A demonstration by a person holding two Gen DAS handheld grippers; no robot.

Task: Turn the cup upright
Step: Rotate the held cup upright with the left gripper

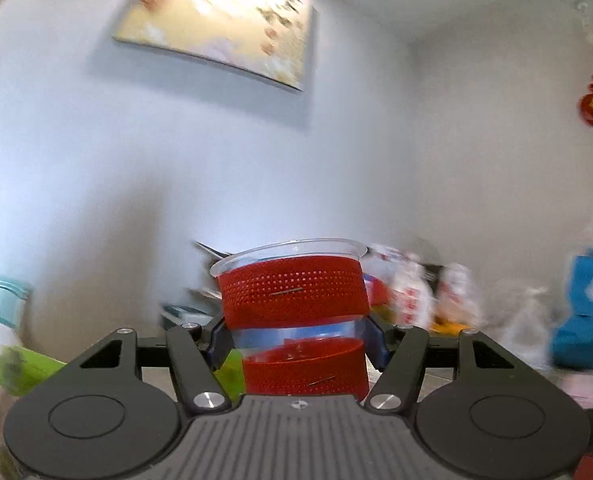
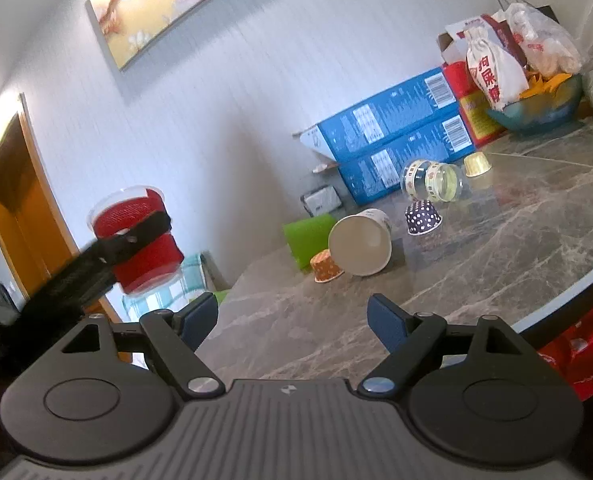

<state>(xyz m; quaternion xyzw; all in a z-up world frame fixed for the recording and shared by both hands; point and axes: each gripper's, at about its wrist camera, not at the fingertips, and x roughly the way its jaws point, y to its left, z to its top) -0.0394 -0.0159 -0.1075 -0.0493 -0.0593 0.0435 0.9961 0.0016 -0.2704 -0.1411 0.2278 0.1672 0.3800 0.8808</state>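
While my left tongs [image 1: 296, 344] clamp the clear cup [image 1: 294, 312] by its waist, between its two red dotted bands, its long axis stands nearly vertical with the rim uppermost, so I judge the flip about done and setting it down what remains. Seen from my right side, that cup [image 2: 136, 236] hangs in the air off the tabletop [image 2: 496, 264] edge, to the left of my right tongs [image 2: 292, 320], which gape wide and empty. Farther on, a white paper cup [image 2: 362, 242] lies on its side, mouth toward me.
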